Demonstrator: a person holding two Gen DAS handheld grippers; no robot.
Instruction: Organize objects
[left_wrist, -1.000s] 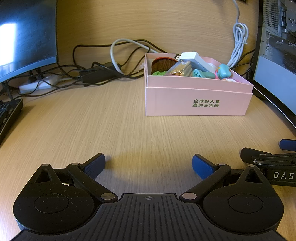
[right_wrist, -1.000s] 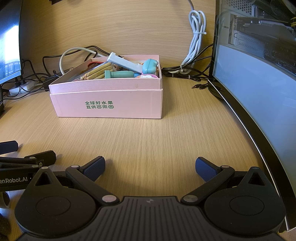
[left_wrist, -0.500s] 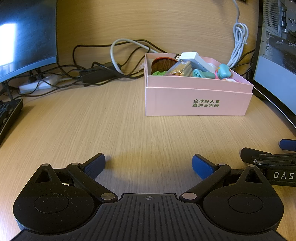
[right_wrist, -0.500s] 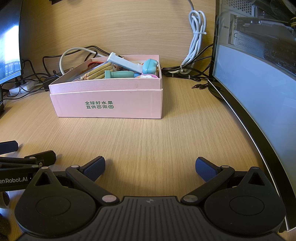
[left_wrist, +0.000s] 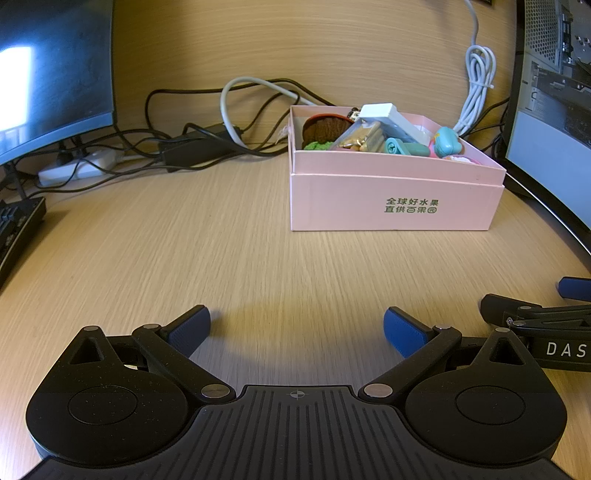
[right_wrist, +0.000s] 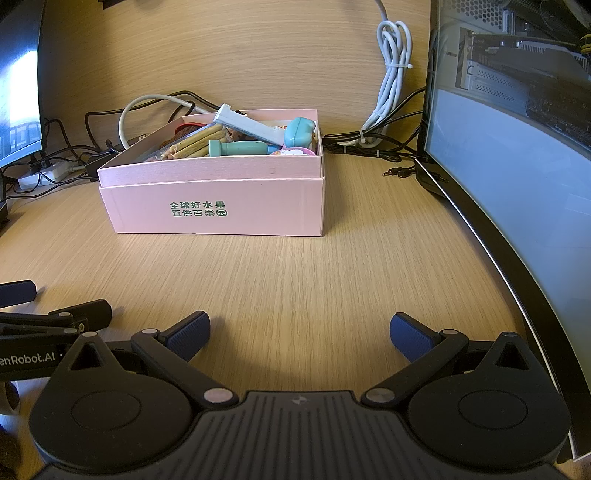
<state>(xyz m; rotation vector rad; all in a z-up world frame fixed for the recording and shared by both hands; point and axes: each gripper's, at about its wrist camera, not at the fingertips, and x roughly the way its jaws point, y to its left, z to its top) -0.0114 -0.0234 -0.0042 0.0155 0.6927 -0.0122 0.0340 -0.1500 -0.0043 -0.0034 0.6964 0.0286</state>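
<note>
Jaws on both grippers are spread wide and hold nothing: the left gripper (left_wrist: 297, 326) and the right gripper (right_wrist: 300, 332) sit low over the bare table (left_wrist: 207, 258) at the bottom of each frame, side by side, each showing at the other view's edge. Nothing has changed over the last second; box, contents and both grippers match the earlier frames, so the work looks either finished or not yet begun, and I cannot tell which. The pink box (right_wrist: 218, 210) stands on the table in the upper middle of the right view and upper right of the left view, well apart from both grippers. Its long axis runs left to right across the frame, printed side facing the cameras. Inside lie a white bar (right_wrist: 251, 123) slanting from upper left to lower right, a teal handle (right_wrist: 240, 148) lying crosswise, and biscuit sticks (right_wrist: 199, 140).
</note>
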